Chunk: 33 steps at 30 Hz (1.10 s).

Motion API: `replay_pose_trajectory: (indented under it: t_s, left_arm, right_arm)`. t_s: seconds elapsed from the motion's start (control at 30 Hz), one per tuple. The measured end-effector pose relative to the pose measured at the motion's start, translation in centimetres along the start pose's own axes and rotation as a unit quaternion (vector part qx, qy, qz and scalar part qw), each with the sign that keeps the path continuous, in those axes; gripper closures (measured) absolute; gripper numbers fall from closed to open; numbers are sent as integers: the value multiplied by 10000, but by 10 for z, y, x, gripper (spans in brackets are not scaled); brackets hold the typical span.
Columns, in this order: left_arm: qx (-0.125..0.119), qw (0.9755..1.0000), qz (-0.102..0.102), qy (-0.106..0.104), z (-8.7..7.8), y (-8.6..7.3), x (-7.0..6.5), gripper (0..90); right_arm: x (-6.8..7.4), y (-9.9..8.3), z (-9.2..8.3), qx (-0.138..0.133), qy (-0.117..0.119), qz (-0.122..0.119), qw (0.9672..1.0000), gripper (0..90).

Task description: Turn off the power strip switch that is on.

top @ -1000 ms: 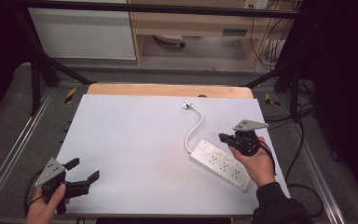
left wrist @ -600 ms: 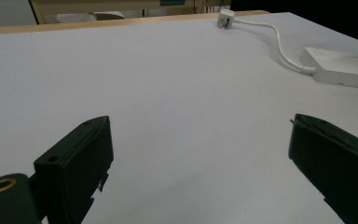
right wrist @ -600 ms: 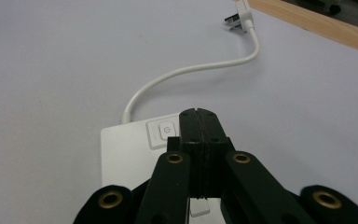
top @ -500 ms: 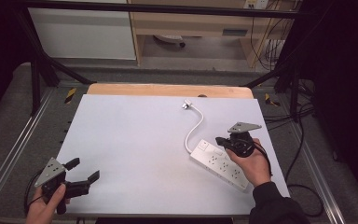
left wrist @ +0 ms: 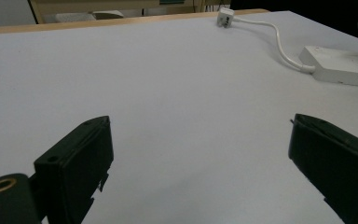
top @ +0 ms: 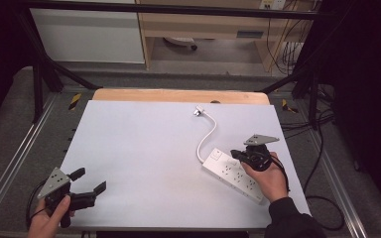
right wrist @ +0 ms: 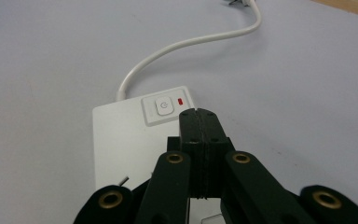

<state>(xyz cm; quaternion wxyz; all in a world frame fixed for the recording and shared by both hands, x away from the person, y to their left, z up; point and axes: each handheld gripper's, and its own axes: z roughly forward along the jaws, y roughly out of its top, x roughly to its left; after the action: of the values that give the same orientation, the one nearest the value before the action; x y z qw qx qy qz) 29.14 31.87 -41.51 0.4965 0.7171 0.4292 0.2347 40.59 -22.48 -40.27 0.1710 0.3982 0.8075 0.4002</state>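
Observation:
A white power strip (top: 228,171) lies at the right of the white table, its cord (top: 208,135) curving back to a plug (top: 198,111). My right gripper (top: 235,154) hovers over the strip's switch end, jaws pressed together with nothing between them. In the right gripper view the tips (right wrist: 199,113) sit just short of the power button (right wrist: 163,106) and its red light (right wrist: 181,100); contact cannot be told. At the front left corner my left gripper (top: 90,180) is held low over the table, jaws wide apart and empty (left wrist: 200,154). The strip (left wrist: 342,65) and plug (left wrist: 225,17) lie far off in the left gripper view.
The white tabletop (top: 144,148) has a wooden strip (top: 178,95) along its far edge. Metal frame rails (top: 10,163) run along both sides. Cables (top: 322,148) hang off the right side beyond the table.
My right gripper has shifted a little forward and left over the strip toward its switch end. The left gripper has stayed where it was.

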Motion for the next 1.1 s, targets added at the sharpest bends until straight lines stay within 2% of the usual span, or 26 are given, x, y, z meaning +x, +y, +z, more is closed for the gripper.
replay_pose_trajectory:
  t_s: [0.47,0.9,1.1]
  left_arm:
    - [9,10000,32,25,0,0,0,65]
    - [16,10000,45,15,0,0,0,66]
    - [13,10000,48,11,0,0,0,65]
  right_arm:
    - [-3,-16,-4,-32,-50,169,9998,900]
    - [-4,-22,-2,-8,-83,202,9998,900]
    - [-5,-24,2,84,-102,204,9997,900]
